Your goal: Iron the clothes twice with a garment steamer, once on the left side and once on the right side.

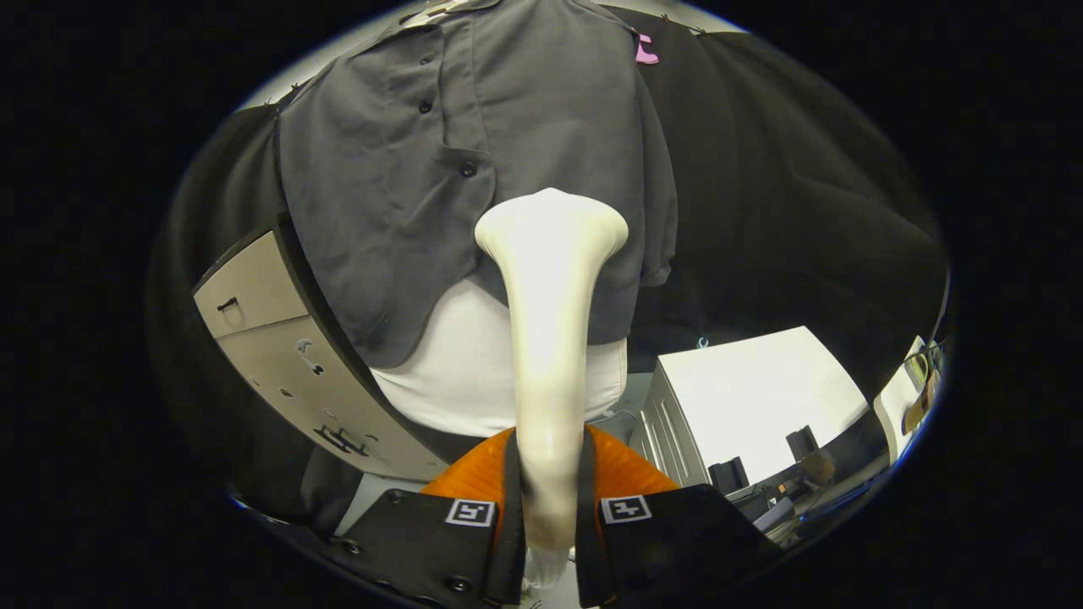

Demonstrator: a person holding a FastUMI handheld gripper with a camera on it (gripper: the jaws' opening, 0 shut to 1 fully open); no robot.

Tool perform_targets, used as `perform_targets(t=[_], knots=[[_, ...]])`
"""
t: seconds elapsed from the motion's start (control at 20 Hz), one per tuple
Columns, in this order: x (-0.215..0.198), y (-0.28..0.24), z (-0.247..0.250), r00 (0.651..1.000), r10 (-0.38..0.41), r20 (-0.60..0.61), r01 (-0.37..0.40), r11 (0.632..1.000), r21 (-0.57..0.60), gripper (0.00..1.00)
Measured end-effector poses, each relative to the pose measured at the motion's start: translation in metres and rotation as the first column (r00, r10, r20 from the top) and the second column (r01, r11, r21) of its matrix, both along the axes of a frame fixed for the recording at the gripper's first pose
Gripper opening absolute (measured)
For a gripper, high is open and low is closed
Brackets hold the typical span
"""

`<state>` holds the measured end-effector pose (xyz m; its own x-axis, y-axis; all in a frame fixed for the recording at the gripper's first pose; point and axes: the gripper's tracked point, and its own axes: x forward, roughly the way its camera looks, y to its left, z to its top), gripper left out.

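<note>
A dark grey button-up shirt (508, 161) hangs on a white mannequin torso (457, 372) just ahead of me. My gripper (548, 499) is shut on the cream handle of a garment steamer (550, 338), which rises up between the fingers. The steamer's flared head (552, 224) sits against the lower front of the shirt, just right of the button placket and below the lowest visible button (467, 169). The shirt's hem hangs level with the steamer's neck, with the white torso showing beneath it.
A beige cabinet panel (279, 355) with small holes leans left of the mannequin. A white table (761, 397) with small dark items stands to the right, beyond the fingers. Black cloth (804, 186) hangs behind the shirt.
</note>
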<state>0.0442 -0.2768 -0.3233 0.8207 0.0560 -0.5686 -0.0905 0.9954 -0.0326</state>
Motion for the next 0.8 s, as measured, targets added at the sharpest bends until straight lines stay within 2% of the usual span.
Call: perform_targets(t=[0.25, 0.45, 0.8], knots=[[-0.006, 0.032, 0.052, 0.995, 0.061, 0.084, -0.061, 0.998, -0.005, 0.32], [-0.006, 0.054, 0.107, 0.983, 0.077, 0.165, -0.081, 0.997, 0.013, 0.31], [0.009, 0.088, 0.213, 0.936, 0.079, 0.343, -0.097, 0.995, 0.034, 0.32]])
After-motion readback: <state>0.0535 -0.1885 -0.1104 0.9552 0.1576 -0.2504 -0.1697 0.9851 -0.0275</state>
